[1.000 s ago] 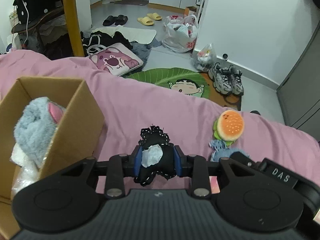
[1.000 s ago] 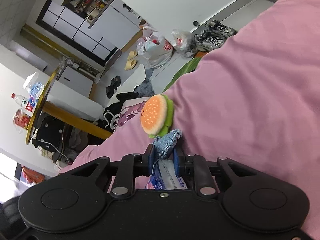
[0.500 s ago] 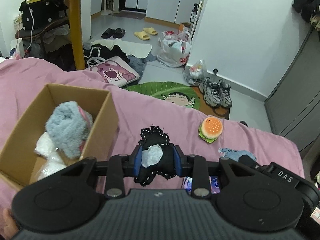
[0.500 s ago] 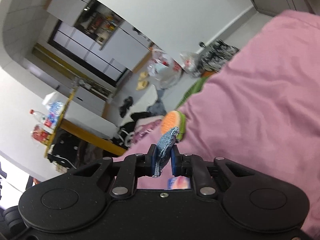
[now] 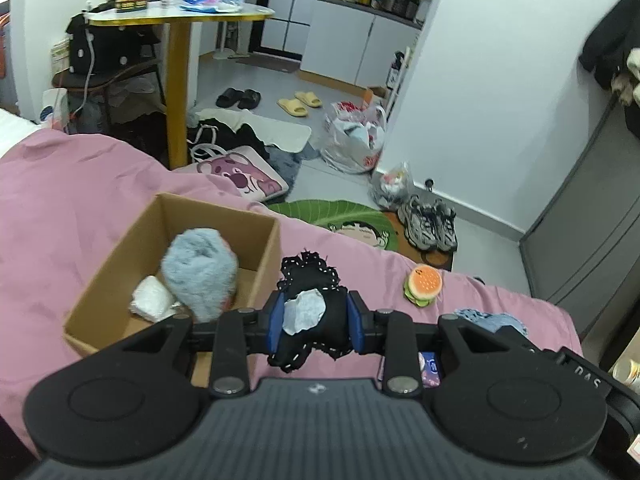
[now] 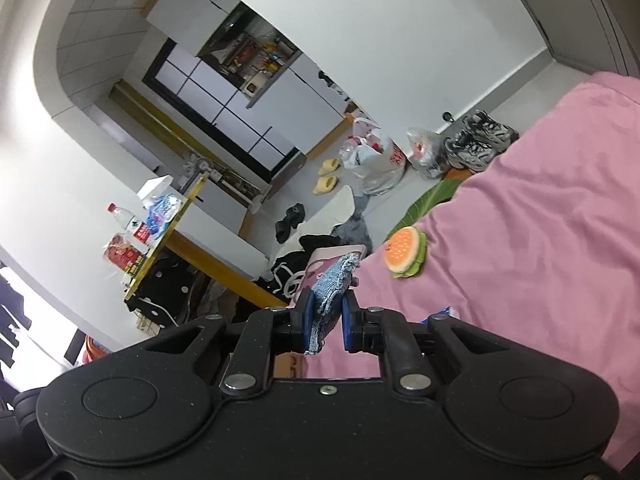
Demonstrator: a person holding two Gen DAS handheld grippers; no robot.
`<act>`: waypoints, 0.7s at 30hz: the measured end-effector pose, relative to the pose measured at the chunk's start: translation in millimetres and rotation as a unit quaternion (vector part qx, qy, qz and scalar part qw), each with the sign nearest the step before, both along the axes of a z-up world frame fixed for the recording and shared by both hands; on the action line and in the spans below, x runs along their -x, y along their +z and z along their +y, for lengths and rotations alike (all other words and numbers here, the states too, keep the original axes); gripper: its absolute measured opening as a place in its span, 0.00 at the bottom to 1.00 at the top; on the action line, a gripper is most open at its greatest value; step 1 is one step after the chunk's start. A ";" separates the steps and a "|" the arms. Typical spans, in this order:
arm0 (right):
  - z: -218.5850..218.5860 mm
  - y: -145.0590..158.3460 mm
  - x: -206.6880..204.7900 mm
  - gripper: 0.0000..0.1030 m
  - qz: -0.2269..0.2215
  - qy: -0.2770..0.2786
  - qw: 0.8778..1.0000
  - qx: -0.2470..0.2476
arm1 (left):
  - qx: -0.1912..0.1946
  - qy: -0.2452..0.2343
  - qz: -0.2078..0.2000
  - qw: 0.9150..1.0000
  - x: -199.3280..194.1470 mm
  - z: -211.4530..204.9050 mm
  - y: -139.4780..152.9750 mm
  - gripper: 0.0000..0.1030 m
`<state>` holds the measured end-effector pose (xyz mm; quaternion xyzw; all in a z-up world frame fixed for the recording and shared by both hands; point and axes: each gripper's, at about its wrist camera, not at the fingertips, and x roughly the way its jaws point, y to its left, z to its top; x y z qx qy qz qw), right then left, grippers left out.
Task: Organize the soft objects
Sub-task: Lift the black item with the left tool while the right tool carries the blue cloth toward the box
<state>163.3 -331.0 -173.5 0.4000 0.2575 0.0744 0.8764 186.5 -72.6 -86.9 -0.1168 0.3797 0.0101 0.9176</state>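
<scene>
Holding a black stitched pouch [image 5: 310, 312] with a pale patch, my left claw [image 5: 314, 322] clamps it between its blue pads above the pink bed cover [image 5: 80, 216]. Just left of that claw sits the open cardboard box [image 5: 120, 252] on the bed. Inside it a fluffy grey-blue plush [image 5: 200, 272] stands against the right-hand wall, with a hint of pink behind it, and a white soft bundle [image 5: 150, 300] lies beside it on the box floor, touching the plush.

My right claw [image 6: 326, 312] is pinched nearly closed on a blue denim scrap [image 6: 332, 280], which sticks up between the pads and hangs a little below them. In the left view that scrap [image 5: 492, 320] shows at the front of the other gripper body, to the right of my left claw.

The burger plush [image 5: 424, 286] lies alone on the bed cover, well apart from the box, near the bed's far edge; the right view shows it [image 6: 404, 252] just beyond the scrap. A small printed packet [image 5: 430, 368] lies on the cover under the left gripper's frame, mostly hidden.
</scene>
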 end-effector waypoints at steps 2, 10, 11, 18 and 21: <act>4.6 4.4 3.5 0.14 -0.004 0.003 1.000 0.005 | 0.003 0.006 -0.003 1.000 4.3 8.8 3.2 0.31; 27.3 18.6 12.5 0.14 -0.015 0.021 0.999 0.023 | 0.017 0.023 -0.017 0.999 27.0 47.2 14.4 0.31; 30.0 21.3 13.6 0.14 -0.017 0.023 0.999 0.025 | 0.018 0.024 -0.018 0.999 28.0 51.5 15.4 0.31; 47.9 31.9 19.1 0.14 -0.027 0.035 0.998 0.038 | 0.034 0.042 -0.024 0.998 32.1 85.9 19.1 0.31; 53.9 35.5 21.4 0.14 -0.030 0.039 0.998 0.043 | 0.041 0.048 -0.026 0.998 31.8 97.7 20.2 0.31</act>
